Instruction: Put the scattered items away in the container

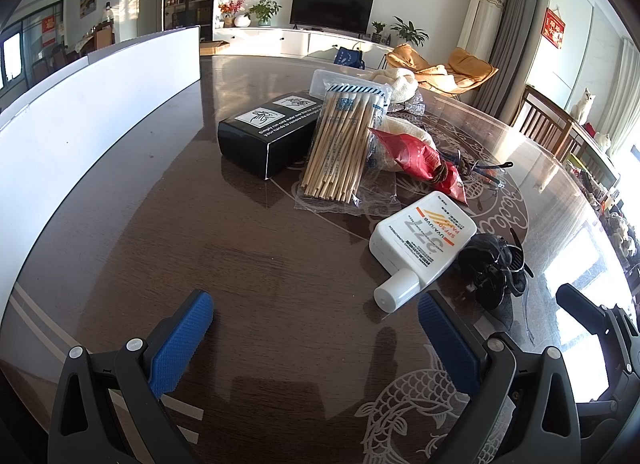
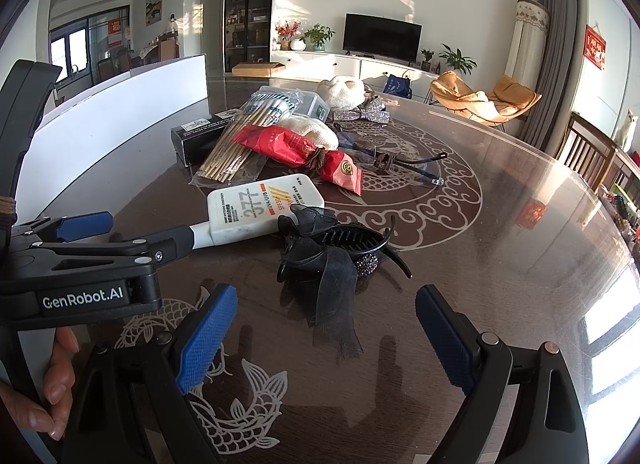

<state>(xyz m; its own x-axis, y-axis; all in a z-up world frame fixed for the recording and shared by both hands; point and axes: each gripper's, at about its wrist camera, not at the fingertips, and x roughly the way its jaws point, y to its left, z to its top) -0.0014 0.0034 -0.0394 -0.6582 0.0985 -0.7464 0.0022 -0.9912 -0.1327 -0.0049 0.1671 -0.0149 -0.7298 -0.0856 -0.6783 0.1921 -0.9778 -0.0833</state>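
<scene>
A white container [image 1: 72,132] stands at the table's left; it also shows in the right wrist view [image 2: 120,116]. Scattered on the table: a white sunscreen bottle [image 1: 424,248] [image 2: 260,208], a black bow hair claw [image 1: 496,268] [image 2: 336,252], a bag of wooden sticks [image 1: 340,148] [image 2: 240,136], a black box [image 1: 268,132] [image 2: 192,136], a red packet [image 1: 420,160] [image 2: 296,148], glasses [image 2: 384,160]. My left gripper [image 1: 316,340] is open just short of the bottle's cap; it also shows in the right wrist view [image 2: 132,232]. My right gripper [image 2: 324,344] is open just short of the hair claw.
Farther back lie a clear plastic case [image 1: 340,82], cream knitted cloth [image 2: 344,92] and a glittery silver bow [image 2: 364,114]. The round glass-topped table [image 2: 500,224] has a dragon and fish pattern. Wooden chairs [image 1: 548,120] stand at the right rim.
</scene>
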